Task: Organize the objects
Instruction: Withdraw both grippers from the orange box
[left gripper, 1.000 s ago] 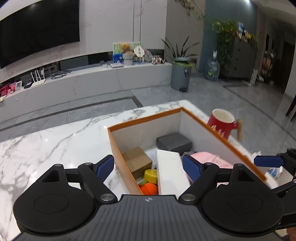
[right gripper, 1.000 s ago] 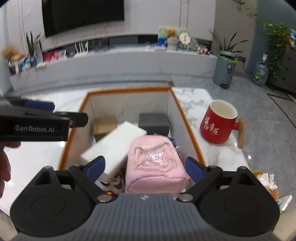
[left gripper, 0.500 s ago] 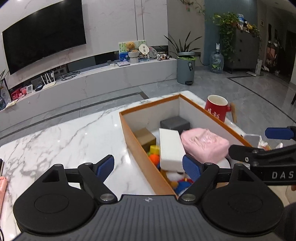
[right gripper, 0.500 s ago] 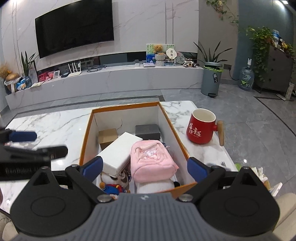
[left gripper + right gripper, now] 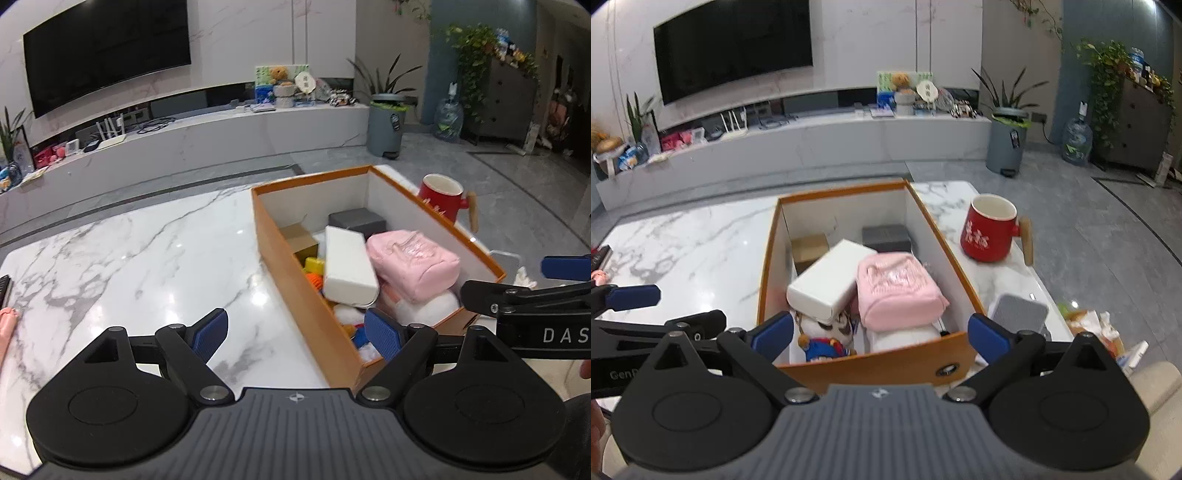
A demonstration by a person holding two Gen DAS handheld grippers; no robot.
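Left tool, seen from its own camera, has its blue-padded fingers spread wide and holds nothing; it hangs above the white marble bench, just beside the near left corner of an orange box. Inside the box lie a pink pouch, a white carton propped at a slant, a grey case, a small brown carton and bright toys mostly hidden beneath. A red mug stands on the bench outside the far wall of the box. The right tool enters from the right edge.

From the right camera, the right tool is also spread wide and empty, poised at the near end wall of the orange box. The pink pouch leans against the white carton, with a plush figure below them. The red mug sits outside to the right, and a grey pad and crumpled wrappers lie near the bench edge.

Judging by this, most items are already boxed; the mug, pad and scraps appear to remain.
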